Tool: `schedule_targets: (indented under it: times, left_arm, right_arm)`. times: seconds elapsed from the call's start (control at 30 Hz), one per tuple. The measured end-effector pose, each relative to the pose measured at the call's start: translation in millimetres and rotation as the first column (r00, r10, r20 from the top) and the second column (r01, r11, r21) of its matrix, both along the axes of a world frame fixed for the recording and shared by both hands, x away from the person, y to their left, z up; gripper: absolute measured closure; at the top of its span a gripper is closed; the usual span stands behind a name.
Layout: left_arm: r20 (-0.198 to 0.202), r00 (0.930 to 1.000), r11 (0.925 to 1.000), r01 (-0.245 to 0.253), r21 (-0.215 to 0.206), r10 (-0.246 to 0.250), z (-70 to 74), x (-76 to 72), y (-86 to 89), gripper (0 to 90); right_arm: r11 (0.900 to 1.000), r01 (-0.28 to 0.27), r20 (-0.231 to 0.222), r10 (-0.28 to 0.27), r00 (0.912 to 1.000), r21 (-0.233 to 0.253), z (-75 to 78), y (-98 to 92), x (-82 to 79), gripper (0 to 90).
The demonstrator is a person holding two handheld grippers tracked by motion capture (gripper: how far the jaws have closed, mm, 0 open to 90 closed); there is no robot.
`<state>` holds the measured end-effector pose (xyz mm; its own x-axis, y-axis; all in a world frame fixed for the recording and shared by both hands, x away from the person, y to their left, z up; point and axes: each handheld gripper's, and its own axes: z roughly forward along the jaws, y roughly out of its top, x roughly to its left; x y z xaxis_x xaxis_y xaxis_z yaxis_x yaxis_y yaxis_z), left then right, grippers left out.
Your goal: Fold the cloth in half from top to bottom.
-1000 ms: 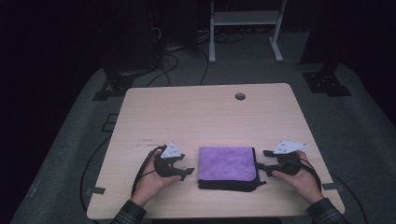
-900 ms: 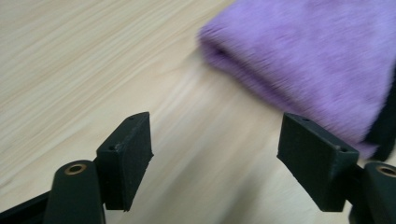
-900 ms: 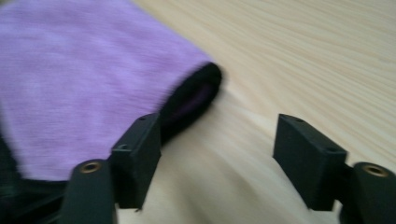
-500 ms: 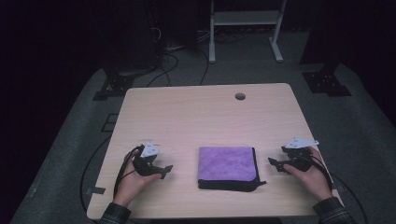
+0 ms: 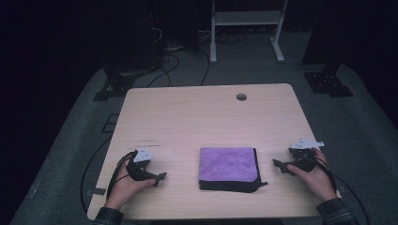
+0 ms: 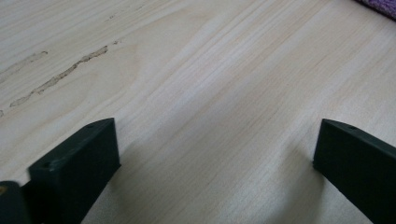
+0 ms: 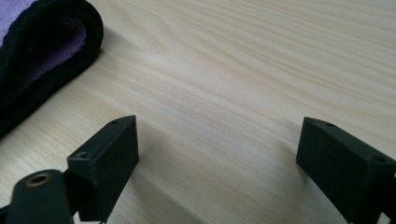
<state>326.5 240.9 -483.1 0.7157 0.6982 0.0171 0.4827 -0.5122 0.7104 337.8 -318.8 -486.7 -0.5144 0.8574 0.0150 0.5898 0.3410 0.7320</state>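
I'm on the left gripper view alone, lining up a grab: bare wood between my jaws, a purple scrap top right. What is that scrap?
Observer: A folded purple cloth with black edging, lying flat between both grippers on the table.
Operator: Is the right gripper touching it?
Observer: No. The right gripper is open over bare wood, the cloth's rolled edge off to its side.
Operator: Anything else on the table?
Observer: Just a round hole near the far edge.
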Motion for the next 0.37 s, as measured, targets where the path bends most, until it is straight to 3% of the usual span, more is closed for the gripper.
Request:
schedule_targets:
  times: [0.37]
  left_arm:
    - [0.003, 1.0, 1.0, 0.004, -0.003, -0.004, -0.4, -1.9, 1.8, 0.0]
  right_arm:
    - [1.0, 0.002, 0.0, -0.002, 1.0, 0.0, -0.1, 0.3, 0.0, 11.5]
